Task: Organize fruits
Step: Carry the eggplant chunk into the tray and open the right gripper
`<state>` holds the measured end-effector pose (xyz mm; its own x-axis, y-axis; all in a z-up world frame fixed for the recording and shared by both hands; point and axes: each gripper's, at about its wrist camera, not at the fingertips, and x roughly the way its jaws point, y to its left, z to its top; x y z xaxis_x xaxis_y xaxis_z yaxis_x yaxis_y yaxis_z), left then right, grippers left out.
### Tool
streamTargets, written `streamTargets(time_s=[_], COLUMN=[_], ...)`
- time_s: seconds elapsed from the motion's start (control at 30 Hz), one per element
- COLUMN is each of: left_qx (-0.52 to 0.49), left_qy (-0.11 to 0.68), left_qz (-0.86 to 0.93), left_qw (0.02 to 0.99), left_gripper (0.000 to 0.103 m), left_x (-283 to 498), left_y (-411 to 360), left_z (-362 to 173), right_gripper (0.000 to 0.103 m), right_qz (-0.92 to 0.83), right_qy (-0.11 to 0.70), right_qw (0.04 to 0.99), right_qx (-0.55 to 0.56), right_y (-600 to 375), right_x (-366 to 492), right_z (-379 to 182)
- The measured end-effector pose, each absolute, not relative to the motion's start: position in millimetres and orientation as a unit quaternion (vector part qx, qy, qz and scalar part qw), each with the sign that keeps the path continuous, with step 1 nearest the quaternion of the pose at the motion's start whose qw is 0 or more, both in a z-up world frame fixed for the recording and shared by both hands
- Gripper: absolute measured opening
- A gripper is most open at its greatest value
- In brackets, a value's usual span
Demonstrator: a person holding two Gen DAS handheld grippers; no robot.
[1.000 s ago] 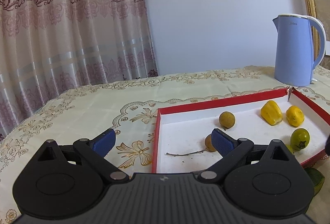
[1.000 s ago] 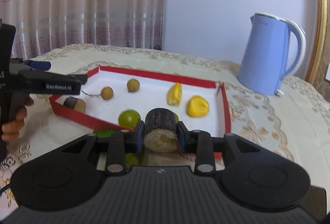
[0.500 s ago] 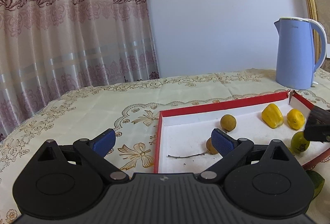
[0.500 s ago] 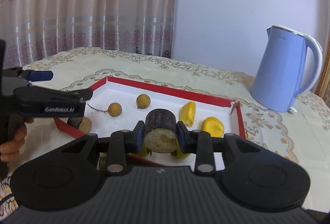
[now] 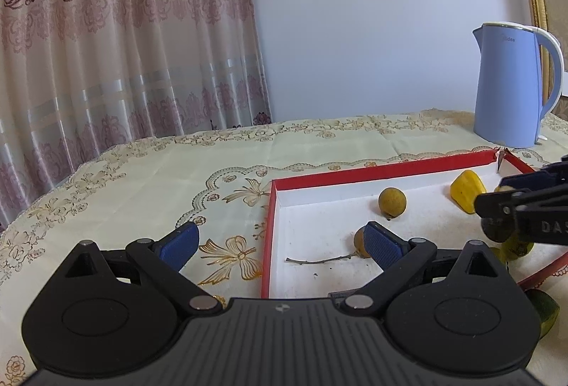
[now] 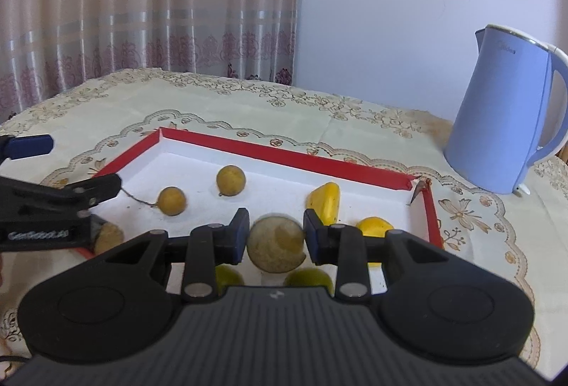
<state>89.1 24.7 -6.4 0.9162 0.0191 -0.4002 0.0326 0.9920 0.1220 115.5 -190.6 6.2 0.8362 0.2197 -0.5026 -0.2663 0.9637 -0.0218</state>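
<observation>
Nearest the right wrist camera, the right gripper (image 6: 275, 239) has its jaws pinching a cut fruit piece (image 6: 276, 243) by its dark sides, the pale cut face turned toward the lens; it hangs above the near part of the tray (image 6: 284, 157), presumably so the piece can be set down inside with the others. Just under it, partly hidden by the gripper body, lie two green fruits (image 6: 308, 277). To the left, the left gripper (image 5: 280, 244) hovers over the tray's near corner with jaws spread wide and nothing between them, apparently waiting out of the way; a second cut piece (image 6: 108, 237) sits at that corner, though whether inside the rim cannot be told. Farther in, on the tray's white floor, rest two round brown fruits (image 6: 230, 180), one with a twig (image 5: 319, 260) attached, and off to the right two yellow pieces (image 6: 325, 203), so like kinds seem grouped together. Beyond the tray, the counter (image 5: 159, 173) carries a patterned cloth, and a blue kettle (image 6: 504, 116) stands well apart near the wall, clear of the work.
</observation>
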Motion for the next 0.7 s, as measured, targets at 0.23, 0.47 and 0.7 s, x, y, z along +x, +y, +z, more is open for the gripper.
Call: streamTargets(time_s=[0.23, 0.47, 0.7], left_qx=[0.062, 0.054, 0.047], left_qy=[0.211, 0.216, 0.217], left_qz=[-0.004, -0.007, -0.014], left_qw=[0.976, 0.975, 0.975], left_gripper=[0.100, 0.100, 0.100], left_x=[91, 92, 92], left_y=[25, 27, 30], left_z=[-7, -7, -6], right_gripper=[0.026, 0.025, 0.030], right_qz=[0.127, 0.113, 0.095], right_qy=[0.253, 0.238, 0.208], right_qw=[0.957, 0.964, 0.973], right_qx=[-0.057, -0.041, -0.034], right_y=[-182, -188, -202], right_x=[123, 115, 70], right_z=[8, 11, 16])
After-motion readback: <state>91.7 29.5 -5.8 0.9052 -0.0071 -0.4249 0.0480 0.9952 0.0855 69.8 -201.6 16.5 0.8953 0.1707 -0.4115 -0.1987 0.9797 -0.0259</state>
